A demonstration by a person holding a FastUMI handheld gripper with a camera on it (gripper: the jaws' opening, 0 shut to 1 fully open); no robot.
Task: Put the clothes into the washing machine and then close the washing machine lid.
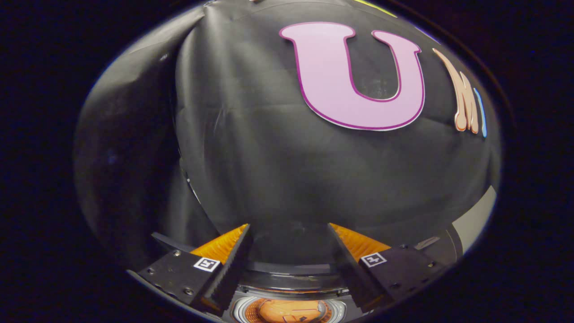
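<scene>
Gripper view: black cloth booth wall [278, 170] across nearly everything ahead, creased, with a vertical fold toward the left side. Pale grey strip [475, 222] low at the right, past the right finger; cannot tell what it belongs to. Below and between the fingers, round washing machine opening [287, 309] with a pale ringed rim and an orange-lit drum inside, seen from above; dark curved band of the machine's top [287, 269] just beyond that rim. Lid state not readable from here. Inside the drum, small shapes too blurred to name as clothes or not. Tool [289, 233] spread wide open, nothing held, fingertips well apart and aimed at the cloth wall, ridged inner faces turned toward each other. Small square black-and-white marker [206, 264] on the left finger's base, a matching one [373, 259] on the right.
</scene>
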